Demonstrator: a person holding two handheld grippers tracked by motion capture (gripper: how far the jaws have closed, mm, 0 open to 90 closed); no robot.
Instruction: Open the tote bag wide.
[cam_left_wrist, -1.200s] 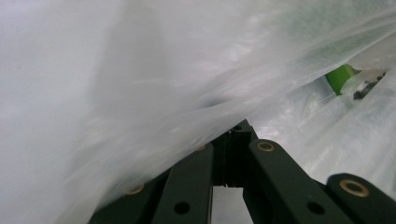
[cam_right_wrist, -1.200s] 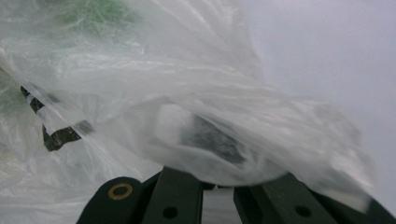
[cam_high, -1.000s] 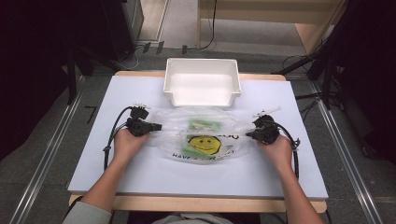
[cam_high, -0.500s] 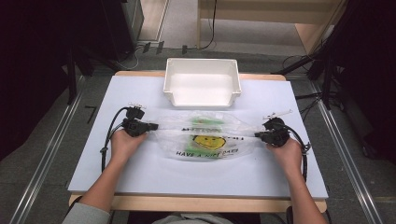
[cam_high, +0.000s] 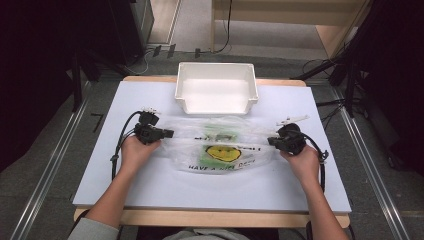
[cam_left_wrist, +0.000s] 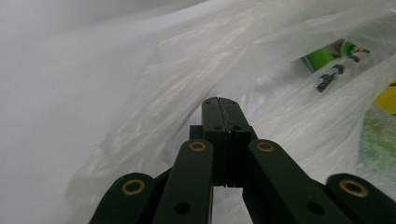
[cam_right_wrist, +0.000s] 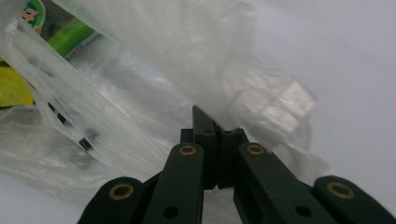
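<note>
A clear plastic bag (cam_high: 222, 150) with a yellow smiley face and black lettering lies spread on the white table (cam_high: 150, 180). Something green (cam_high: 220, 135) shows through the film. My left gripper (cam_high: 167, 133) is at the bag's left end, my right gripper (cam_high: 272, 141) at its right end. In the left gripper view the jaws of the left gripper (cam_left_wrist: 223, 105) are pressed together on a fold of the bag (cam_left_wrist: 196, 60). In the right gripper view the right gripper (cam_right_wrist: 210, 121) is likewise shut on crumpled film of the bag (cam_right_wrist: 233, 70). The green item (cam_right_wrist: 70, 35) lies beyond, inside the bag.
A white plastic bin (cam_high: 216, 95) stands just behind the bag at the table's far edge, open side up. A small white piece (cam_high: 292, 120) lies near the right gripper. Cables trail from both grippers along the forearms. Bare table lies in front of the bag.
The bag has been drawn out flatter and wider between the two grippers. The right gripper swung outward, then came back a little; the left one barely shifted.
</note>
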